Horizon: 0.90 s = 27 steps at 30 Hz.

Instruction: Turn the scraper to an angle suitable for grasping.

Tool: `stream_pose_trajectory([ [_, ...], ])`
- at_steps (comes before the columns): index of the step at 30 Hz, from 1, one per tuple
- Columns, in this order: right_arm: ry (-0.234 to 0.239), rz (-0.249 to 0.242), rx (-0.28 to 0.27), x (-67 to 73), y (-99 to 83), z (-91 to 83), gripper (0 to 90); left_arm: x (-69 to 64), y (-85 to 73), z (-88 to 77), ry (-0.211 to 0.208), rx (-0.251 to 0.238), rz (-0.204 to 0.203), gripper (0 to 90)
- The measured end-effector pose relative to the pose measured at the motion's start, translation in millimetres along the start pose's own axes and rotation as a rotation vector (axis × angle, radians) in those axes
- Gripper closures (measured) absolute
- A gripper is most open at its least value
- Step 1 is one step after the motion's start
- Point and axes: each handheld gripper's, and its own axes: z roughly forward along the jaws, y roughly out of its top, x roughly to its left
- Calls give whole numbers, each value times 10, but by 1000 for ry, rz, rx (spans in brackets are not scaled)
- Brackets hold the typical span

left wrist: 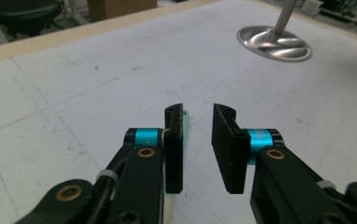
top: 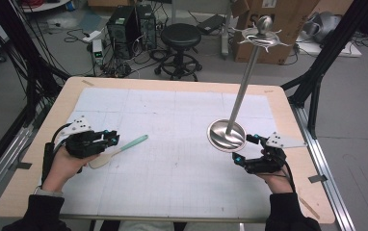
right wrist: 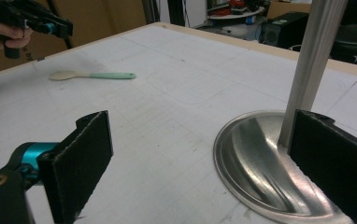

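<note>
Mint-handled spoon (top: 118,150) lies ungrasped left of centre; left hand-held gripper (top: 109,138) hovers open, right hand-held gripper (top: 245,149) open beside steel stand (top: 226,134); nothing begun.

Spoon (top: 119,151): cream bowl, mint-green handle with a small hole at its tip. Lies flat on the white gridded sheet of the desk (top: 23,185), left half, bowl toward the person, handle angled up and to the right. Also seen far off in the right gripper view (right wrist: 90,75).

Stand (top: 227,134): polished metal, round dished base, ribbed upright pole, spiked arms and a ball at the top. Upright on the right half, well apart from the spoon.
</note>
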Motion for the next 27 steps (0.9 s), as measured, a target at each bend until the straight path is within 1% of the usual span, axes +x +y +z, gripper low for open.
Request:
stream_pose_trajectory([
  [2,-2,3,-8,-14,8,-13,56,-10,7,-5,-18,-18,37,574],
  [4,-5,11,-22,-34,19,-25,56,-22,16,-7,-17,-27,64,454],
  [6,-19,16,-36,-52,35,-32,56,-16,27,-19,-23,-23,75,431],
  [7,-20,17,-38,-48,39,-36,56,-6,31,-22,-28,-28,74,390],
  [9,-12,6,-36,-37,39,-43,56,19,49,-20,-53,-15,47,281],
  [10,-13,9,-34,-31,38,-47,56,32,59,-13,-65,6,43,230],
  [11,-12,9,-34,-32,36,-50,56,32,74,-4,-58,30,36,196],
  [12,-14,14,-35,-29,36,-53,56,32,92,0,-54,63,30,202],
  [13,-14,15,-35,-29,37,-55,56,28,105,1,-57,78,44,221],
  [14,-13,14,-39,-33,38,-53,56,22,114,-1,-63,77,72,227],
  [15,-14,13,-42,-35,43,-54,56,23,124,2,-74,73,84,221],
  [16,-13,10,-44,-39,47,-56,56,31,133,9,-79,70,81,221],
  [19,-15,15,-51,-46,58,-70,56,76,149,44,-57,53,84,211],
  [22,-15,21,-52,-52,59,-81,56,142,142,86,-32,52,55,196],
  [25,-12,24,-56,-57,64,-79,56,167,138,93,-7,48,64,189],
  [26,-11,23,-55,-56,66,-74,56,168,141,91,-6,43,75,189],
  [27,-11,23,-54,-53,69,-71,56,160,143,90,-5,36,76,189],
])
